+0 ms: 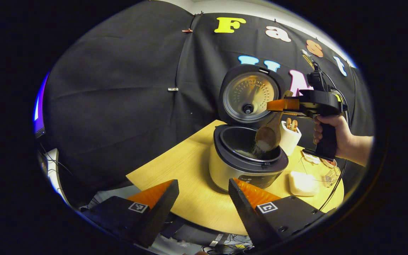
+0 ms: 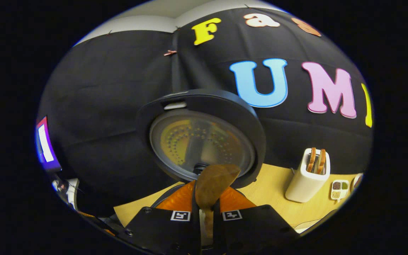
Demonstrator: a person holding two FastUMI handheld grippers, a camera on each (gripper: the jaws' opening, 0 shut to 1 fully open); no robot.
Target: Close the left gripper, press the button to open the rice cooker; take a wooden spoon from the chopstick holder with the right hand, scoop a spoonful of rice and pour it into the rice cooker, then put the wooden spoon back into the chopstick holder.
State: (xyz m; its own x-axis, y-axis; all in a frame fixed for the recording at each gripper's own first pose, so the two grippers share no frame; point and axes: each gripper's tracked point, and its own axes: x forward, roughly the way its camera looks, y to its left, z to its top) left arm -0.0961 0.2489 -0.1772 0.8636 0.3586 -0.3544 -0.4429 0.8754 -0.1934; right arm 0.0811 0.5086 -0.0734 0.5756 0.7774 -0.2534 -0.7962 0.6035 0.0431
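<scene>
One rice cooker (image 1: 246,159), one wooden spoon (image 1: 269,136), one chopstick holder (image 2: 307,179), two grippers: left (image 1: 204,198), right (image 2: 206,212).

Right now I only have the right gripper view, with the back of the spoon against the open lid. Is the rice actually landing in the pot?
Observer: Yes. In the left gripper view the wooden spoon is tipped over the rice cooker, and rice is falling into its pot.
Operator: And where is my left gripper?
Observer: The left gripper hangs in front of the cooker, low over the table, fingers apart and holding nothing.
</scene>
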